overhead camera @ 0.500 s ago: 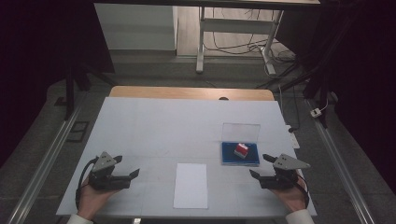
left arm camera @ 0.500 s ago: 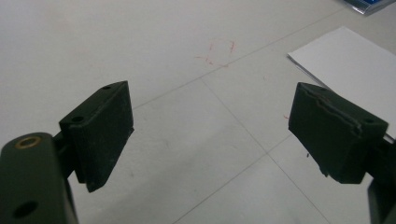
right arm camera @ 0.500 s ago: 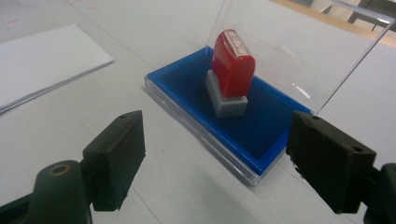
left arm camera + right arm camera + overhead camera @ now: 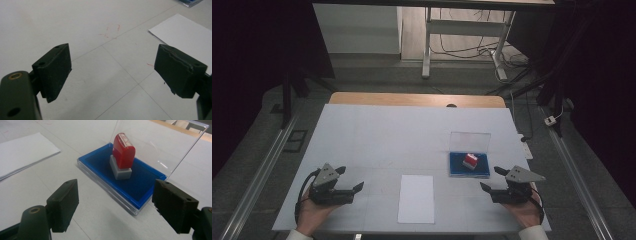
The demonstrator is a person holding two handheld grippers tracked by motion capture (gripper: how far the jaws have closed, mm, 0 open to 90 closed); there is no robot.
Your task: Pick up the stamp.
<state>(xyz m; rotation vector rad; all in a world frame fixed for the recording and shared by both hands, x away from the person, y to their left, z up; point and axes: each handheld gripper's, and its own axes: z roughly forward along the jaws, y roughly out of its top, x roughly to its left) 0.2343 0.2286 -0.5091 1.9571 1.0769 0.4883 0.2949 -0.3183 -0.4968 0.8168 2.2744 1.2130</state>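
Your right tongs point(image 4: 493, 180) stand wide open and empty on the tabletop point(image 4: 387, 135), just beside the blue ink pad point(image 4: 140, 185) where the red stamp point(image 4: 122, 151) stands upright under its raised clear lid point(image 4: 160, 142). Your left tongs point(image 4: 349, 180) gape empty near the white paper sheet point(image 4: 416, 197).

Red stamp point(image 4: 123, 150) with grey base, on blue ink pad point(image 4: 140, 183); clear lid point(image 4: 160, 145); white paper sheet point(image 4: 22, 151); black fingers point(image 4: 63, 201).

No legible text.
Label atop red stamp point(image 4: 123, 151) too blurred to read; faint red marks on surface point(image 4: 110, 32) weren't letters.
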